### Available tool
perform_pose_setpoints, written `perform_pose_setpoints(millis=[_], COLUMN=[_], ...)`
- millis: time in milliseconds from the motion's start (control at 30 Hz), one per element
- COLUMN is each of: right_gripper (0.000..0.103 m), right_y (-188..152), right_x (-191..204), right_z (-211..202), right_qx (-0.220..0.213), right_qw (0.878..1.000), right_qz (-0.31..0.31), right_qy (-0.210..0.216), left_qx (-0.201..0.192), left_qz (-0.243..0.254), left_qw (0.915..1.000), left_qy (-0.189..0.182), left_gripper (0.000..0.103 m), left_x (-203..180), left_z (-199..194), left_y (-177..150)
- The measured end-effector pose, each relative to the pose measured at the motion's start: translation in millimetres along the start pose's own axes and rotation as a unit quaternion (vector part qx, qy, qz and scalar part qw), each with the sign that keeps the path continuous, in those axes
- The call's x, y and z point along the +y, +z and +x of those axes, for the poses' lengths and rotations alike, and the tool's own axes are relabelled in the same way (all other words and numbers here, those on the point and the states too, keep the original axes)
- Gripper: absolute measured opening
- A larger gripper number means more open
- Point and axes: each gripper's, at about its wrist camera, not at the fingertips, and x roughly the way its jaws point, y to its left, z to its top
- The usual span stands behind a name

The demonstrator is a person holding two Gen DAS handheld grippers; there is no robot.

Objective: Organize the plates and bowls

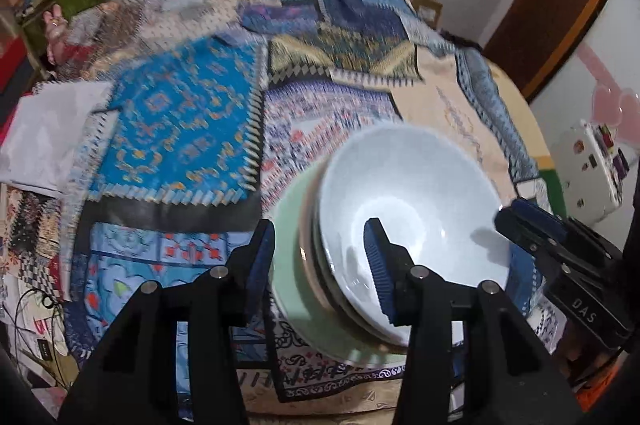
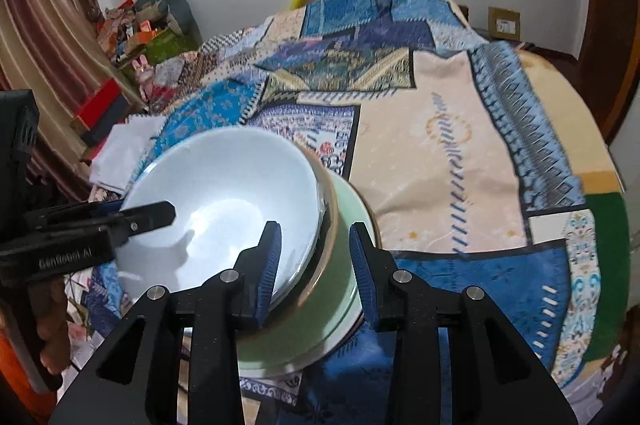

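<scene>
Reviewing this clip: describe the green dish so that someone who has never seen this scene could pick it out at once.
On the table under the patchwork cloth, look for the single stack of dishes at the near edge, between the two grippers. The pale green plate is the widest piece at the bottom of that stack. It sits under a white bowl and is the only green, flat-rimmed dish there.

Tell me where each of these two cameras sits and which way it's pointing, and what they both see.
Left wrist: on the left gripper, looking down along its fingers, which straddle the left rim of the white bowl; the right gripper enters from the right.
Right wrist: on the right gripper, looking down at the green plate; the left gripper and a hand show at left.
Shared: bowl, plate, patchwork cloth.
</scene>
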Motion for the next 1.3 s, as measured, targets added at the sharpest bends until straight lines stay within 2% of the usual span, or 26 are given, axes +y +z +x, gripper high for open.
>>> perform_pose_setpoints(millis=[100,233,367,400,433,467,600,667,733,1000,1067,1300], right_gripper=[0.032,0.035,0.046,0.049,0.055,0.06,0.067,0.074,0.078,0.091,0.1,0.103], right_y=[5.0,14.8,20.1,20.1,20.2,19.5,17.7,16.9,15.0,10.7,11.2,10.3], right_x=[2.7,13.1,28.3,31.6,35.5,38.0,47.9,50.5,54.3,60.9,60.7,67.0], right_z=[-18.4,-49.7,-83.1,-89.6,-98.8,-105.8,-131.1,-138.6,-146.4,-159.9,-160.9,-161.6], right_qx=[-0.023,-0.068,-0.121,-0.132,-0.146,-0.158,-0.201,-0.212,-0.225,-0.261,-0.272,-0.287], right_qw=[1.0,0.997,0.991,0.99,0.987,0.985,0.977,0.974,0.971,0.961,0.958,0.953], right_qz=[-0.007,-0.025,-0.049,-0.053,-0.058,-0.061,-0.072,-0.075,-0.08,-0.089,-0.086,-0.094], right_qy=[-0.001,0.005,0.011,0.012,0.014,0.016,0.018,0.021,0.021,0.02,0.018,0.0], left_qx=[-0.045,-0.118,-0.196,-0.216,-0.233,-0.25,-0.294,-0.309,-0.313,-0.317,-0.316,-0.318], left_qz=[0.007,0.029,0.053,0.059,0.063,0.068,0.08,0.083,0.082,0.059,0.055,0.053], left_qw=[0.9989,0.992,0.978,0.9732,0.969,0.9641,0.9504,0.9456,0.9447,0.946,0.9465,0.946], left_qy=[0.011,0.036,0.048,0.052,0.055,0.057,0.062,0.059,0.053,0.034,0.033,0.031], left_gripper=[0.057,0.065,0.079,0.085,0.089,0.09,0.099,0.102,0.103,0.103,0.103,0.103], left_x=[-3.0,-14.2,-27.4,-31.0,-34.0,-37.0,-45.4,-47.3,-48.0,-41.2,-39.7,-38.2], left_z=[-30.6,-76.7,-123.4,-134.1,-142.4,-152.2,-177.3,-187.7,-192.9,-196.5,-197.1,-199.6], left_y=[1.9,0.9,-5.5,-8.5,-10.9,-14.4,-24.9,-30.4,-32.9,-37.1,-38.0,-40.8])
